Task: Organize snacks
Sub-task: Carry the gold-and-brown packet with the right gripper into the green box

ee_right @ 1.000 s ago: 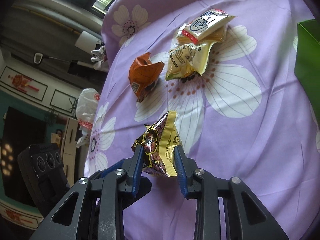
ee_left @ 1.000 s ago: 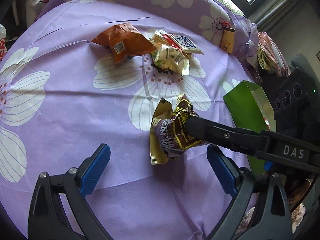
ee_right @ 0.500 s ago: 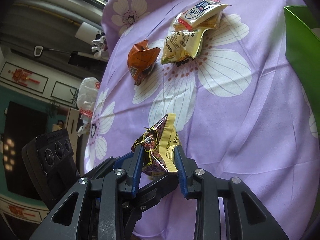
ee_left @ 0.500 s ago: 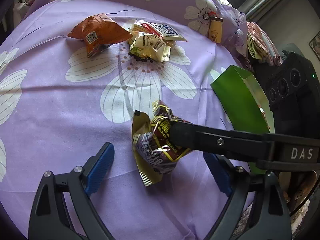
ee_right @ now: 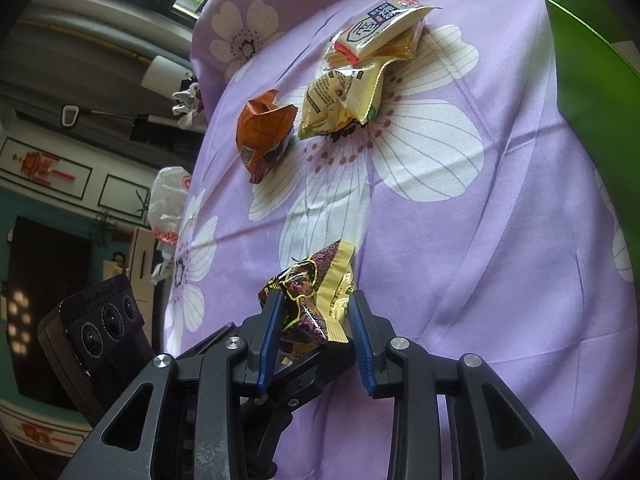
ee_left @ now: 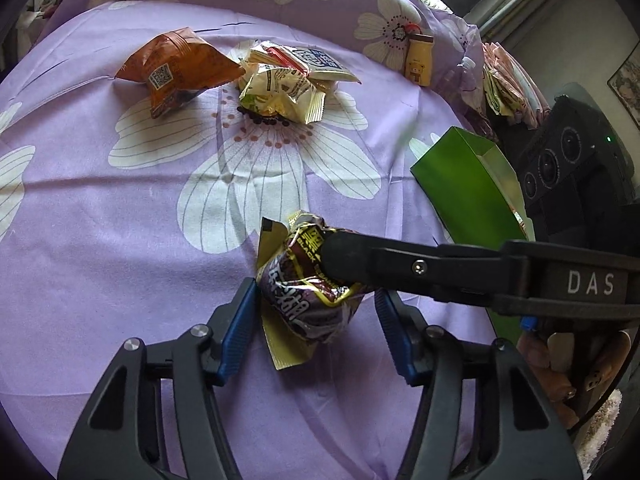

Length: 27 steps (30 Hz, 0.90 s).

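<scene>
Handover under way, by the look of it. Crumpled brown-and-gold snack packet [ee_left: 308,284] low and centre in the left wrist view, lifted off the purple flowered cloth [ee_left: 120,240], dead ahead of the left hand-held gripper [ee_left: 316,320] and already between its blue pads. Long axis of the packet roughly upright in that frame, gold flap hanging at the bottom. Left jaws closing on it: left pad touching or nearly touching the wrapper, right pad with a visible gap, so not yet clamped from that side. Right hand-held gripper [ee_right: 316,332] clenched on the same packet, seen in the left view as a black finger entering from the right edge and pinching the upper part. Both near, the left the one about to take over.

Green open-topped box [ee_left: 468,188] at right of the frame, near the packet. Orange packet [ee_left: 176,68] and yellow packets [ee_left: 284,84] at the upper centre, well apart from both.
</scene>
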### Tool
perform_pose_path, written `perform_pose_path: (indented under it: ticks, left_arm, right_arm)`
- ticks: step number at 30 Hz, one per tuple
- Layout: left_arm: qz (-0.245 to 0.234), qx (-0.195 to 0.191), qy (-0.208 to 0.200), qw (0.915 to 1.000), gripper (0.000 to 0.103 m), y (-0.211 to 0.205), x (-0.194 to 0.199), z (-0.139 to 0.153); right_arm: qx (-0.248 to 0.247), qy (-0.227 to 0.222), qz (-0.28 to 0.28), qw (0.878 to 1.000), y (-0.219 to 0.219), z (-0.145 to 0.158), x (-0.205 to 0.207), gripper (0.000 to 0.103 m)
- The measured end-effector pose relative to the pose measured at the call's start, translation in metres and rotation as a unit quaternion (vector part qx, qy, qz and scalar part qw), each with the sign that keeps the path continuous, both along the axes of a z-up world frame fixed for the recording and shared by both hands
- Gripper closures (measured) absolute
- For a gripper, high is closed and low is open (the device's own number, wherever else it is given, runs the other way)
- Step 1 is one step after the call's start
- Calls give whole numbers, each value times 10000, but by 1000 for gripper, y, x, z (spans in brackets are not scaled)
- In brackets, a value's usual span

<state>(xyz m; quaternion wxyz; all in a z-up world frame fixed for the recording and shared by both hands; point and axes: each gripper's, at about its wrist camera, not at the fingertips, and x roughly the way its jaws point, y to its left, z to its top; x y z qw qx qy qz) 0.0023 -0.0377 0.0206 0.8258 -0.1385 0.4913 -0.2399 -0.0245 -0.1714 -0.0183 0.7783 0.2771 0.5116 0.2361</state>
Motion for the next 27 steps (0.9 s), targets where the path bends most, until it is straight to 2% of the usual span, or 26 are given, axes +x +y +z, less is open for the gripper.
perform_pose_path:
  ticks: [8,13,18,27]
  left_arm:
    - [44,-143,121,9998,44,4,2,-3]
    - [25,-47,66,10000,44,1,1,-3]
    - [29,12,42,10000,41,-2,1,-5]
    - [99,-186,127,9997,40,2,3,-5]
  right_arm:
    - [109,39,-9,9999,-3,-5,1,70]
    - [85,32,-5,10000,-3,-5,1,69]
    - [171,140,2,9998,-3,-12,4,64]
    - [167,112,25,9998,-2,-12,5,64]
